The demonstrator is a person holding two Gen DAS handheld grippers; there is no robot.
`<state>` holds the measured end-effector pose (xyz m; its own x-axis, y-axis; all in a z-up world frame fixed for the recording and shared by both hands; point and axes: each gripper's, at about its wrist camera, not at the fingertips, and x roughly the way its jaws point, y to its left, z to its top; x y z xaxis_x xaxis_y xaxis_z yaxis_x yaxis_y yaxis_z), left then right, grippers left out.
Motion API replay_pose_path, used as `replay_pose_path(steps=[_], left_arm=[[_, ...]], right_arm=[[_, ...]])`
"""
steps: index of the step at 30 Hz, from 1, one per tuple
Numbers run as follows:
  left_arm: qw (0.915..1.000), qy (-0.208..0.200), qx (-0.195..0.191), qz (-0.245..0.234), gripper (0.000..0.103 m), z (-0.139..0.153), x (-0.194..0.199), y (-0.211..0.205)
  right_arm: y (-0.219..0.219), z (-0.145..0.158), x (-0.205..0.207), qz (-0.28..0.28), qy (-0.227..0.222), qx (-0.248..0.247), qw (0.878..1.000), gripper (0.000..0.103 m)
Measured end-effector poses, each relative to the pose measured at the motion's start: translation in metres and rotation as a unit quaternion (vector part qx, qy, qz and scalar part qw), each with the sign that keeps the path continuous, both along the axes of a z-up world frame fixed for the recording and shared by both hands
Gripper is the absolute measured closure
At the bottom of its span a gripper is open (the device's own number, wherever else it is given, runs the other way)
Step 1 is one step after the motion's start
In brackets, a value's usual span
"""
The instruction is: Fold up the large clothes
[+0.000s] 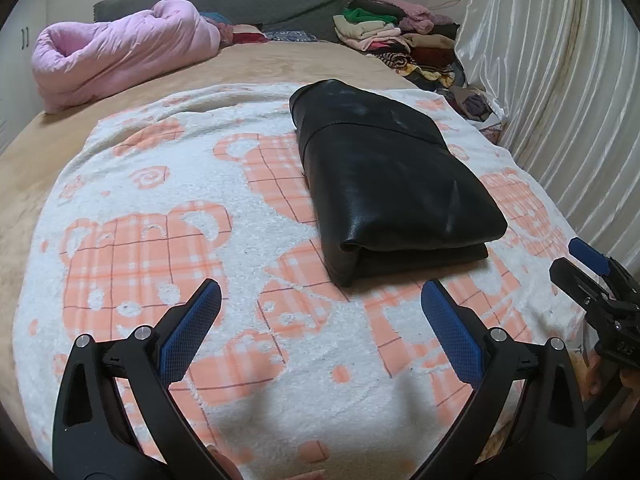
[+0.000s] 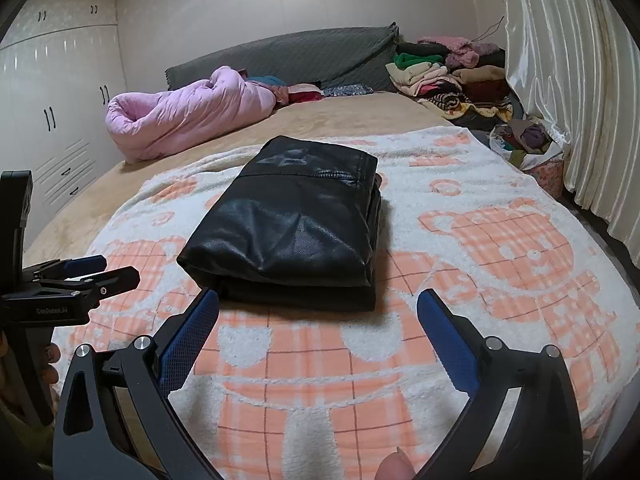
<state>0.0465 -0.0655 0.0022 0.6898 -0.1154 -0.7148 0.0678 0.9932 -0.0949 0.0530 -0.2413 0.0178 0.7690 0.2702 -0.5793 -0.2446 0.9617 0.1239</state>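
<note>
A black leather garment lies folded into a thick rectangular bundle on a white and orange patterned blanket. In the right wrist view the same black leather garment sits just beyond my right gripper, which is open and empty above the blanket. My left gripper is also open and empty, hovering near the bundle's front left corner. The right gripper shows at the far right edge of the left wrist view, and the left gripper shows at the left edge of the right wrist view.
A rolled pink quilt lies at the bed's far left. A heap of assorted clothes sits at the far right by a grey headboard. A pale curtain hangs along the right side. White wardrobes stand on the left.
</note>
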Motion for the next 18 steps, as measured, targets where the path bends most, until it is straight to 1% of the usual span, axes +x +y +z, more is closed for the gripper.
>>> replay_pose_path(steps=[18], left_arm=[[1.0000,0.001,0.003,0.004,0.009,0.0013,-0.0008,0.0010]], right_arm=[[0.0032,0.0022,-0.0037,-0.004,-0.003,-0.008,1.000,0.004]])
